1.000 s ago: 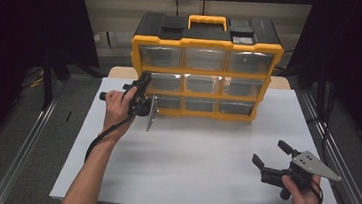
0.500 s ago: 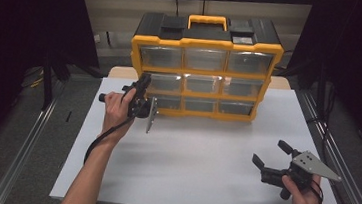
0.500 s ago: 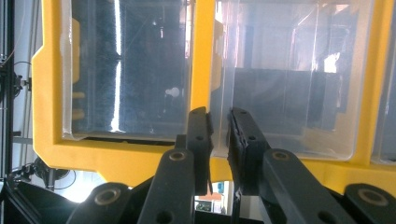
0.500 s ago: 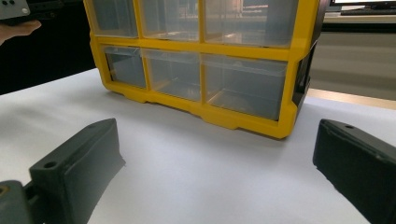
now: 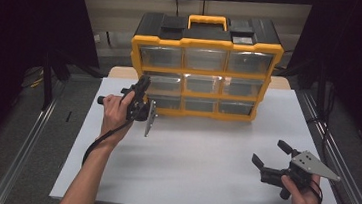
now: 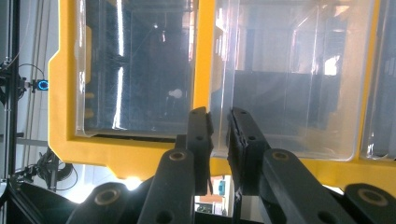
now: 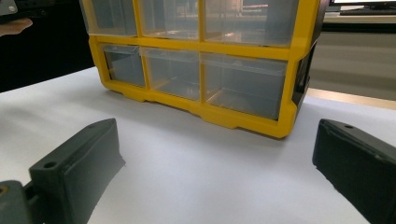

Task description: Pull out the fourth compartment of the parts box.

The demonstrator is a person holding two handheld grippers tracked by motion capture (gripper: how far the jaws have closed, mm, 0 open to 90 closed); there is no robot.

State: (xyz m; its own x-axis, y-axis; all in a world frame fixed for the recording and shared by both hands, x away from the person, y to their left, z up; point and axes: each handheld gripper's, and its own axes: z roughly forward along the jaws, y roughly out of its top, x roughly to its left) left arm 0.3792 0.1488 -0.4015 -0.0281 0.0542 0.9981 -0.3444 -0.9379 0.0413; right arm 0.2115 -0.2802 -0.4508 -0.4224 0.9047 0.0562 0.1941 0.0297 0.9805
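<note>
A yellow and black drawer organiser [image 5: 204, 74] with clear drawers stands at the back of the white table [image 5: 196, 179]. My left gripper [image 5: 143, 84] is turned on its side against the organiser's left column, level with the middle drawer [image 5: 166, 83]. In the left gripper view its jaws [image 6: 219, 119] stand nearly together, with the edge of a clear drawer [image 6: 289, 70] in the narrow gap beside a yellow frame bar [image 6: 205, 46]. My right gripper [image 5: 270, 152] rests low at the table's front right, wide open and pointed at the organiser [image 7: 201, 46], with bare table between its jaws [image 7: 217, 140].
Metal rails run along both sides of the table [image 7: 187, 177]. Dark curtains hang at the left and right. A black handle with an orange grip [image 5: 207, 21] tops the organiser. Open white tabletop lies between the two grippers.
</note>
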